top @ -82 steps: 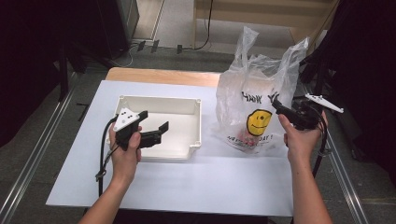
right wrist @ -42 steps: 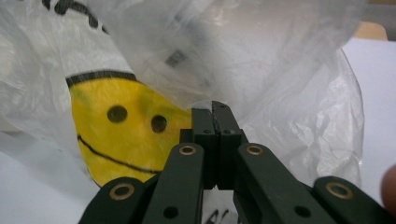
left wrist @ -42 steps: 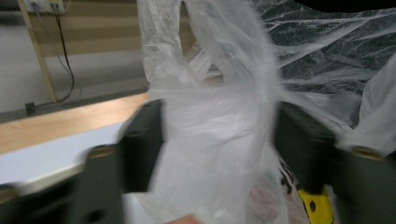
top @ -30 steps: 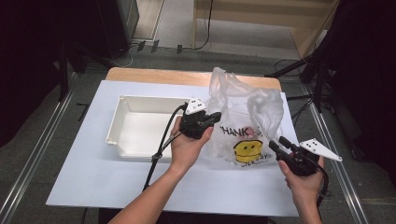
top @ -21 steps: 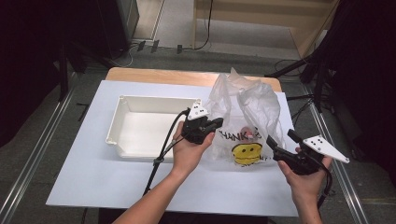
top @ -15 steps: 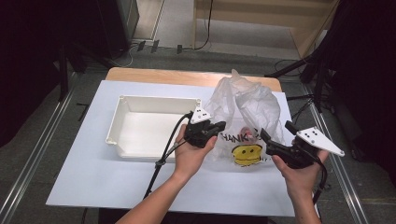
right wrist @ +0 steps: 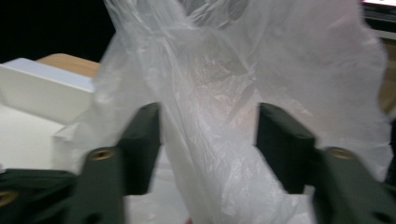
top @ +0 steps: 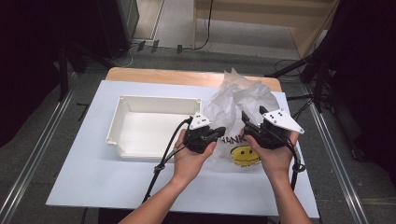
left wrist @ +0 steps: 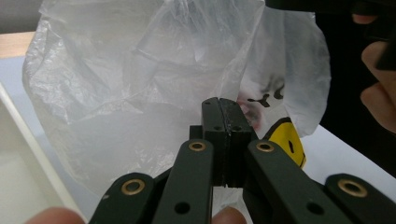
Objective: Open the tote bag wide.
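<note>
A thin clear plastic bag [top: 238,100] with a yellow smiley face [top: 245,155] lies crumpled on the white table, right of a white tray [top: 122,122]. My left gripper [top: 220,132] points right at the bag's left side. In the left gripper view the left gripper [left wrist: 219,105] is shut, its tips against the bag [left wrist: 116,84]; whether film is pinched is hidden. My right gripper [top: 244,125] reaches in from the right. In the right gripper view the right gripper [right wrist: 210,116] has just been closing, with a fold of bag [right wrist: 289,56] between the pads, which stand apart.
The tray [right wrist: 42,93] is empty and stands just left of the bag. A wooden board [top: 154,74] edges the table's far side. Black cables trail from both grippers across the white table [top: 93,177]. Dark stands and floor surround the table.
The bag has sunk from upright to a low crumpled heap. My right gripper has moved left and up to the bag's side. The left gripper went from the tray to the bag earlier and now stays.
</note>
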The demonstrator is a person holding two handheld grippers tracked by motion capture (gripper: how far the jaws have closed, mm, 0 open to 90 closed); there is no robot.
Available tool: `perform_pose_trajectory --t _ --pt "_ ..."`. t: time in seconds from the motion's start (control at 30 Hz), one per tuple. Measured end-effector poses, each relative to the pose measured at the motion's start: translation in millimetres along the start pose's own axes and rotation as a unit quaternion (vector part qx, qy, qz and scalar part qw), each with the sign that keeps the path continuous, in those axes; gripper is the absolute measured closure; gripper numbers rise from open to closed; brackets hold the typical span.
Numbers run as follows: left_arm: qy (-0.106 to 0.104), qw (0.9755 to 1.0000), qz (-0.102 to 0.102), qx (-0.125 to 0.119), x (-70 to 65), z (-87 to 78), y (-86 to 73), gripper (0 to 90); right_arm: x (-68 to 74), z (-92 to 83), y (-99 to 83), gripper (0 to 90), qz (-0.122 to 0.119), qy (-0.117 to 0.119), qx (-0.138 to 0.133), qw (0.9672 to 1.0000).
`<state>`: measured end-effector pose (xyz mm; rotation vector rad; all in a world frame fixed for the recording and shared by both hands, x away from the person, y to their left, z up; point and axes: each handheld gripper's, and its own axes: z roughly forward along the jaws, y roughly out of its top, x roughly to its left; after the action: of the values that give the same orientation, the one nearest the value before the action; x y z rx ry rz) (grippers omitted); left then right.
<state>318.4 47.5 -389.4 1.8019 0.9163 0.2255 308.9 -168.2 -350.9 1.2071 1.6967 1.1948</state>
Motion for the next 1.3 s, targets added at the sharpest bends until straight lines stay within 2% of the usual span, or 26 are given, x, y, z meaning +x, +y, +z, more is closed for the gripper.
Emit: perform_pose_trajectory --t 0.03,0.07,0.1,0.13,0.2,0.23,0.27,0.37,0.4,0.43,0.53,0.73,0.97,1.17,1.3 --pt "-0.001 1.0000 0.000 0.000 0.5 -0.6 -0.6 90.0 -3.9 2.6 -0.3 62.2 0.011 -0.012 0.002 0.9999" --pt "0.000 1.0000 -0.003 -0.001 0.4 -1.4 -1.8 90.0 -3.9 2.6 -0.3 62.2 0.011 -0.012 0.002 0.9999" --pt "0.000 1.0000 -0.003 -0.001 0.5 -2.0 -3.1 90.0 -12.1 3.7 -1.2 75.7 0.027 -0.011 0.001 0.9996" --pt "0.001 1.0000 -0.002 0.001 0.8 -2.7 -4.7 90.0 -12.1 3.7 -1.2 75.7 0.027 -0.011 0.001 0.9996" --pt "0.003 1.0000 -0.006 0.002 1.4 -3.1 -9.1 90.0 -26.6 4.4 -4.2 88.6 0.038 -0.005 -0.002 0.9993" --pt "0.004 1.0000 -0.009 0.002 1.9 -3.1 -11.5 90.0 -31.2 4.5 -5.6 90.0 0.043 -0.007 -0.001 0.9990" --pt "0.006 0.9999 -0.009 0.005 3.0 -3.4 -14.1 90.0 -31.2 4.5 -5.6 90.0 0.043 -0.007 -0.001 0.9990" --pt "0.007 0.9997 -0.021 0.009 4.7 -3.0 -22.7 90.0 -51.1 5.8 -12.4 90.0 0.061 -0.016 0.005 0.9980" --pt "0.007 0.9997 -0.023 0.009 4.7 -2.8 -25.5 90.0 -51.1 5.8 -12.4 90.0 0.061 -0.016 0.005 0.9980" --pt "0.007 0.9996 -0.025 0.011 4.6 -2.7 -28.3 90.0 -59.6 7.3 -16.4 90.0 0.069 -0.019 0.012 0.9974" --pt "0.008 0.9993 -0.031 0.017 3.2 -1.5 -38.0 90.0 -67.0 9.6 -21.6 90.0 0.075 -0.026 0.019 0.9966" --pt "0.007 0.9987 -0.040 0.032 1.3 1.9 -58.4 90.0 -86.5 21.0 -44.9 90.0 0.089 -0.047 0.058 0.9932" --pt "0.012 0.9979 -0.050 0.039 1.9 3.3 -71.4 90.0 -98.0 28.2 -67.1 90.0 0.099 -0.059 0.084 0.9897" --pt "0.017 0.9974 -0.045 0.054 -1.7 6.1 -83.1 90.0 -103.5 35.3 -82.3 90.0 0.099 -0.064 0.110 0.9869" --pt "0.036 0.9958 -0.039 0.074 -2.3 9.1 -91.0 90.0 -110.6 44.0 -102.1 90.0 0.103 -0.072 0.143 0.9818"
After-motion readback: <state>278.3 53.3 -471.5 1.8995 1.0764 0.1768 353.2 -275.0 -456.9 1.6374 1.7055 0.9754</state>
